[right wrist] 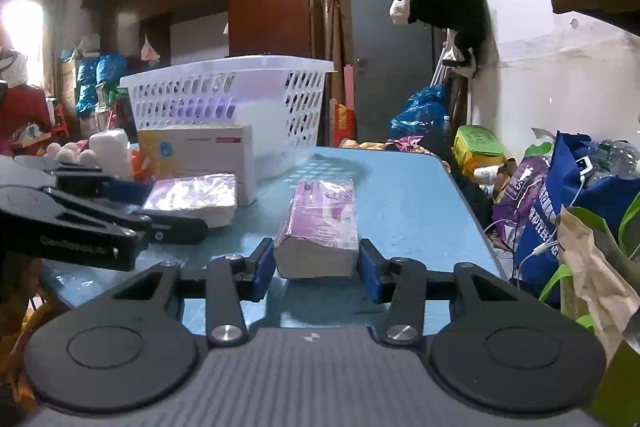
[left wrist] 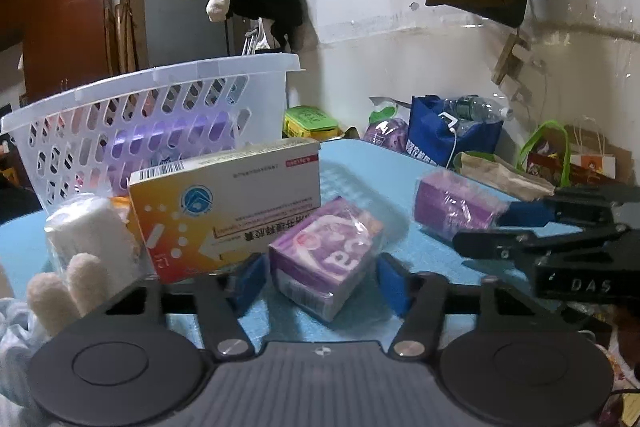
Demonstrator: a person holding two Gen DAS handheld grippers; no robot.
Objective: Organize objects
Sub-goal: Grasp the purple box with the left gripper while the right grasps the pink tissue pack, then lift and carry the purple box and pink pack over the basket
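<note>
Stock check, sorting partly done as I judge it.

- Basket (left wrist: 152, 107), far left corner of the counter (right wrist: 400, 195): one purple pack visible through the wall.
- Still out: medicine box (left wrist: 228, 203), gauze roll (left wrist: 92, 231), two tissue packs.
- My left tool (left wrist: 320, 279): open around the near tissue pack (left wrist: 324, 251), pads not touching.
- My right tool (right wrist: 316, 263): open, straddling the second tissue pack (right wrist: 320, 227).

Right gripper (right wrist: 316, 267) at lower centre, blue pads open around a purple plastic-wrapped tissue pack (right wrist: 320, 227) on the light blue table (right wrist: 408, 211). Left gripper (right wrist: 176, 215) enters mid-left by a second purple pack (right wrist: 192, 197) (contact unclear). White slotted plastic basket (right wrist: 228, 99) behind, upper centre-left.
</note>
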